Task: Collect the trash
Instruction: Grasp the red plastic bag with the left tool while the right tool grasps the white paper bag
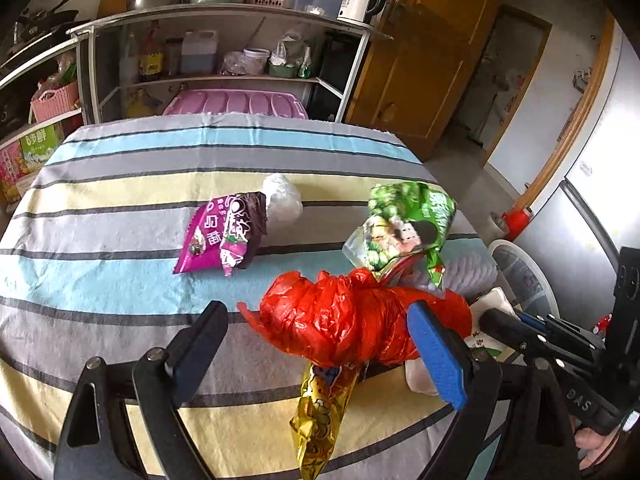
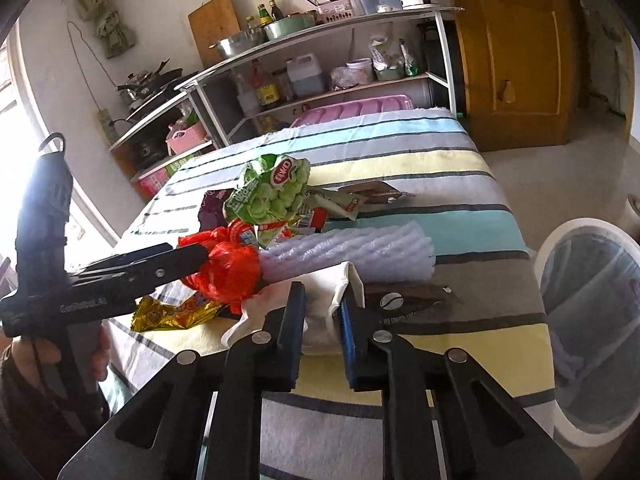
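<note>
Bench (image 2: 472, 184), draped in striped cloth, is filling the middle of both views; a white bin (image 2: 560, 248) is standing off its edge at the right of the right wrist view. Step in hand, by my reading: gathering litter off the bench, both claws working the near pile. Left claw (image 1: 316, 334) is standing with its pads wide apart, straddling a red plastic bag (image 1: 352, 320) at lower centre of the left view; pads not yet pressing on it. The bag's long axis is running left to right across that frame, twisted tail pointing left. Right claw (image 2: 322, 312) is pinching together on a white crumpled wrapper (image 2: 320, 300) lying at lower centre of its own view. A ribbed foam sleeve (image 2: 352, 252) is lying just behind, long axis pointing right toward the bin. Smaller pieces: green snack packet (image 1: 404, 228) above the bag, purple packet (image 1: 224, 232) left of centre, gold wrapper (image 1: 320, 412) poking out below the bag. Next move likely calls for closing the left claw on the bag and carrying both catches to the bin.
</note>
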Action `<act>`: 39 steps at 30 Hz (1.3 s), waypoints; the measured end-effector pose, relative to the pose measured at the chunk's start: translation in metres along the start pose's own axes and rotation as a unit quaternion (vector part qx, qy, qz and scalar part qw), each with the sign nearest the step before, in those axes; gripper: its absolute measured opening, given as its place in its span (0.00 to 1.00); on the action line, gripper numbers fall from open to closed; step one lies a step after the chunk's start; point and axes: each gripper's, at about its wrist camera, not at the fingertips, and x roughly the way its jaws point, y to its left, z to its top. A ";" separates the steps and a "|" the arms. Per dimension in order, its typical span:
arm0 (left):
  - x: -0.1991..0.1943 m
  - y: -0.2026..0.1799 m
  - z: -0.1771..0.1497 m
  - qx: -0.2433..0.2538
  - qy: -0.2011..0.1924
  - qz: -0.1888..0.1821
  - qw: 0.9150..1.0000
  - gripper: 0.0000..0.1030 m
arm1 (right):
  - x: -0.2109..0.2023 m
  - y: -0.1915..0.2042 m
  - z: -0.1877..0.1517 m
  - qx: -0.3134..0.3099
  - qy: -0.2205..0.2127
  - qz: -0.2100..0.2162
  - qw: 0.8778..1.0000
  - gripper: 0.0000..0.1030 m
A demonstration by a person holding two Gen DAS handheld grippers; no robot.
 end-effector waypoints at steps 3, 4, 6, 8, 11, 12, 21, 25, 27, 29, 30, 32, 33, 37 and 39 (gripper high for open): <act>0.003 -0.001 0.001 -0.003 0.005 -0.003 1.000 0.90 | -0.005 0.001 -0.002 -0.002 -0.006 0.001 1.000 0.15; 0.003 -0.003 0.002 0.000 0.005 -0.002 1.000 0.90 | -0.007 0.000 -0.003 -0.002 -0.006 0.003 1.000 0.14; 0.003 -0.006 0.003 0.006 0.003 -0.003 1.000 0.89 | -0.010 -0.002 -0.005 0.002 -0.009 0.003 1.000 0.14; 0.005 -0.011 0.002 0.012 0.003 -0.008 1.000 0.82 | -0.013 -0.004 -0.007 0.009 -0.011 0.004 1.000 0.14; 0.005 -0.014 0.001 0.012 0.002 -0.008 1.000 0.75 | -0.016 -0.006 -0.007 0.012 -0.013 0.002 1.000 0.14; 0.004 -0.015 0.001 0.011 0.000 -0.008 1.000 0.73 | -0.017 -0.007 -0.007 0.013 -0.014 0.002 1.000 0.14; -0.007 -0.021 -0.005 0.015 -0.013 0.005 1.000 0.69 | -0.024 -0.006 -0.009 0.015 -0.022 0.005 1.000 0.13; -0.016 -0.021 -0.006 0.011 -0.024 0.003 1.000 0.68 | -0.031 -0.007 -0.009 0.018 -0.030 0.006 0.999 0.12; -0.022 -0.021 -0.006 0.012 -0.030 0.008 0.999 0.68 | -0.034 -0.009 -0.009 0.018 -0.035 0.008 0.999 0.12; -0.029 -0.022 -0.006 0.015 -0.038 0.012 0.999 0.68 | -0.039 -0.008 -0.008 0.016 -0.040 0.009 0.999 0.12; -0.033 -0.022 -0.005 0.015 -0.044 0.012 0.999 0.68 | -0.041 -0.007 -0.008 0.016 -0.043 0.010 0.999 0.12; -0.042 -0.024 -0.005 0.016 -0.055 0.014 0.998 0.68 | -0.046 -0.007 -0.007 0.016 -0.050 0.009 0.999 0.12; -0.045 -0.024 -0.004 0.016 -0.059 0.014 0.998 0.68 | -0.049 -0.008 -0.006 0.017 -0.053 0.010 0.998 0.12; -0.058 -0.029 0.001 0.022 -0.076 0.013 0.997 0.68 | -0.061 -0.008 -0.006 0.017 -0.065 0.009 0.998 0.12; -0.063 -0.033 0.002 0.024 -0.081 0.008 0.996 0.68 | -0.067 -0.010 -0.004 0.020 -0.072 0.007 0.997 0.12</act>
